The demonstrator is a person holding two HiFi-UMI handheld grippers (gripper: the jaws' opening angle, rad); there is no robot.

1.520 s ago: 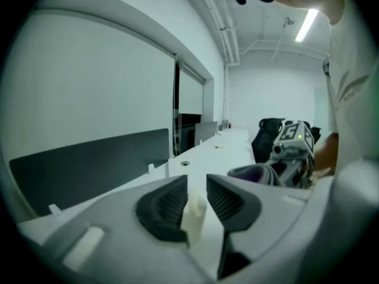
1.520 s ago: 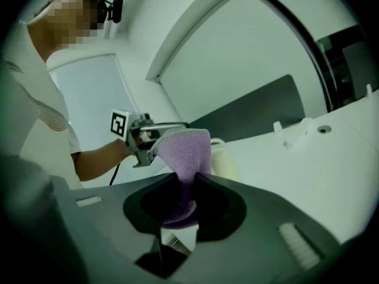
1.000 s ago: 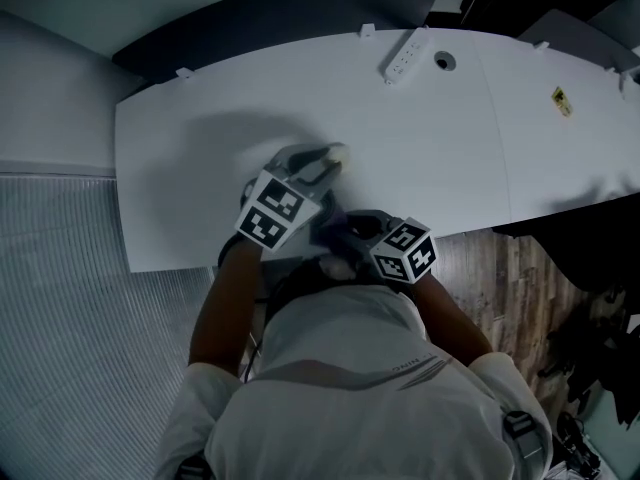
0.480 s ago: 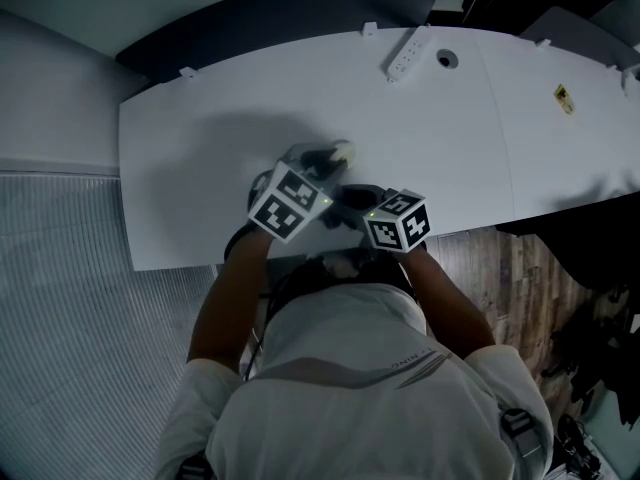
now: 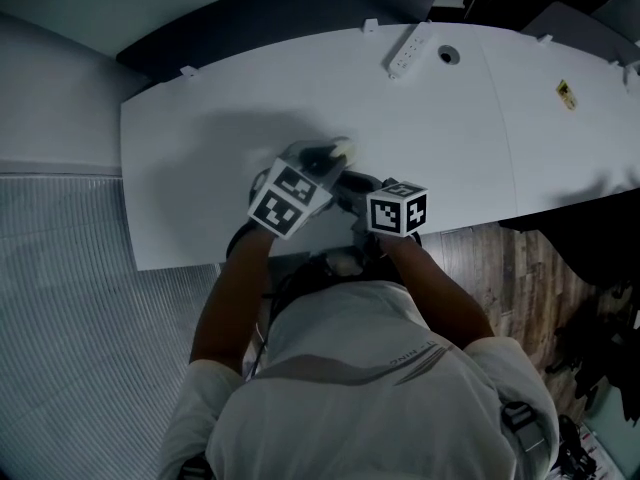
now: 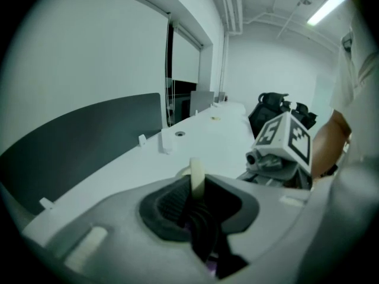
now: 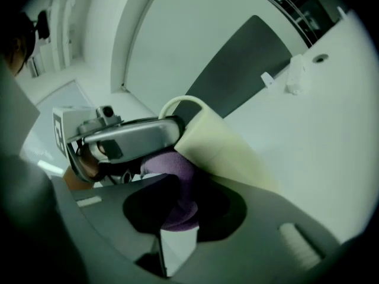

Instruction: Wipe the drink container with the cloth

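A cream drink cup point(image 5: 340, 149) with a loop handle sits at the tips of my left gripper point(image 5: 325, 155) near the white table's point(image 5: 480, 138) front edge. In the left gripper view the cup's thin wall point(image 6: 196, 175) stands between the jaws of the left gripper point(image 6: 195, 189), which are closing on it. My right gripper point(image 5: 352, 190) is right beside it, shut on a bunched purple cloth point(image 7: 172, 171). In the right gripper view the cloth touches the side of the tilted cup point(image 7: 222, 147), and the left gripper's finger point(image 7: 133, 136) lies along the cup's top.
A white power strip point(image 5: 407, 52) and a round cable hole point(image 5: 447, 56) lie at the table's far edge, with a yellow sticker point(image 5: 566, 94) to the right. A dark partition point(image 5: 300, 8) runs behind the table. My torso is against the front edge.
My right gripper has moved forward and left, from the table's edge up to the cup and the left gripper. The left gripper and cup have barely shifted.
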